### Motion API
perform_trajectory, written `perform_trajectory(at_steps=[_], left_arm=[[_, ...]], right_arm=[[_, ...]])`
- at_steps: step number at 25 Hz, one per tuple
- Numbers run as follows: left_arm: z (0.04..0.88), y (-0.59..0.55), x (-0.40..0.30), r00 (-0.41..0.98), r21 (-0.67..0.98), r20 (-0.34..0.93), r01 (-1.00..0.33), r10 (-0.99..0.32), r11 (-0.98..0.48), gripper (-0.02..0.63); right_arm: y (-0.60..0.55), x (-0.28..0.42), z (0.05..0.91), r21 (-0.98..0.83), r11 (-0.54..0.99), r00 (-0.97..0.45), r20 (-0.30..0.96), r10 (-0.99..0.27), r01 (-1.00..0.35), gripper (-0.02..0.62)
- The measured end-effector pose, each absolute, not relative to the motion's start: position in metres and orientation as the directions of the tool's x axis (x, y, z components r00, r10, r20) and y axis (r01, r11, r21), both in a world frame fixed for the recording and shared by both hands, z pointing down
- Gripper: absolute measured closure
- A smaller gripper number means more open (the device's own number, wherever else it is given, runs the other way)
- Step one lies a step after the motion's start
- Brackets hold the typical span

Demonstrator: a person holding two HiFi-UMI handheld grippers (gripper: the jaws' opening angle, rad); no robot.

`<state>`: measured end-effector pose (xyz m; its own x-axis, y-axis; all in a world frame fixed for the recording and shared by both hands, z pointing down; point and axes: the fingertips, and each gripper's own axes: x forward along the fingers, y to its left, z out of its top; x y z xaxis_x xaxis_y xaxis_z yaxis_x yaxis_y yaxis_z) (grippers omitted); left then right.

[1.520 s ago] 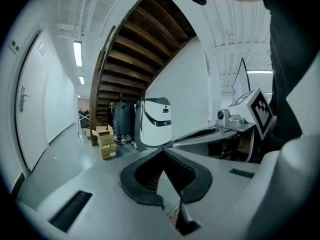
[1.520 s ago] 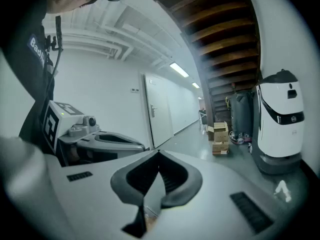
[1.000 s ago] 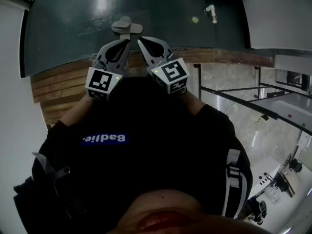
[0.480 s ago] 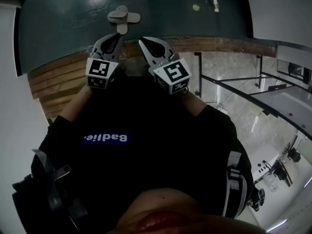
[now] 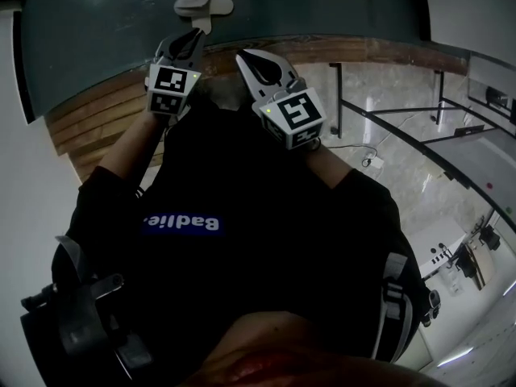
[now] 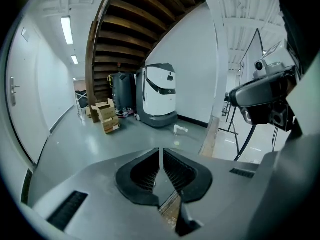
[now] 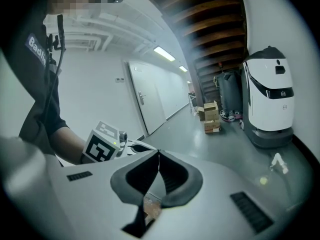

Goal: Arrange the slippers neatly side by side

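Note:
Two grey slippers (image 5: 202, 3) lie on the dark green floor at the top of the head view, one set crosswise against the other. My left gripper (image 5: 194, 35) hangs just short of them, its jaws shut on nothing. My right gripper (image 5: 243, 56) is a little to the right and nearer the person, also shut and empty. Neither touches the slippers. In the left gripper view the left gripper (image 6: 160, 156) shows its pads closed together; in the right gripper view the right gripper (image 7: 158, 156) shows the same. No slipper appears in either gripper view.
A wooden strip (image 5: 103, 121) edges the green floor under the grippers. A black metal frame (image 5: 389, 129) stands to the right. Ahead are a white machine (image 6: 156, 96), cardboard boxes (image 6: 105, 115), a small white object (image 6: 180, 129) on the floor and a wooden staircase (image 6: 131, 29).
Both grippers have sunk toward the floor, the left one more, its marker cube now smaller in the head view. The slippers sit higher in the picture. Both jaws stayed shut.

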<state>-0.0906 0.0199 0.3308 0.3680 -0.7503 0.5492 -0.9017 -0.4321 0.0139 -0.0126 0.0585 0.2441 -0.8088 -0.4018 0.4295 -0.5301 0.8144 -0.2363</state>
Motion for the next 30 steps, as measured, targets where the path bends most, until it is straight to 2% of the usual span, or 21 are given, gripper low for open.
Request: perform_trajectory(at_steps=[10, 11, 15, 23, 30], left_arm=[[0.428, -0.019, -0.120, 0.363, -0.017, 0.672, -0.863, -0.645, -0.504, 0.581], [0.436, -0.021, -0.121, 0.362, -0.011, 0.685, -0.863, -0.632, -0.505, 0.563], [0.468, -0.035, -0.130, 0.343, 0.026, 0.734, -0.877, -0.586, -0.480, 0.556], [0.576, -0.059, -0.126, 0.298, -0.109, 0.823, -0.753, -0.483, -0.649, 0.543], [0.634, -0.081, -0.131, 0.247, -0.161, 0.861, -0.698, -0.445, -0.698, 0.509]], right_arm=[[0.046, -0.021, 0.285, -0.269, 0.764, -0.767, 0.487, -0.417, -0.586, 0.595], [0.047, -0.016, 0.286, -0.262, 0.760, -0.759, 0.494, -0.424, -0.595, 0.595], [0.050, -0.005, 0.280, -0.270, 0.726, -0.731, 0.517, -0.445, -0.633, 0.595], [0.056, 0.025, 0.333, -0.298, 0.661, -0.684, 0.571, -0.455, -0.688, 0.595], [0.057, 0.036, 0.358, -0.338, 0.610, -0.659, 0.615, -0.432, -0.716, 0.595]])
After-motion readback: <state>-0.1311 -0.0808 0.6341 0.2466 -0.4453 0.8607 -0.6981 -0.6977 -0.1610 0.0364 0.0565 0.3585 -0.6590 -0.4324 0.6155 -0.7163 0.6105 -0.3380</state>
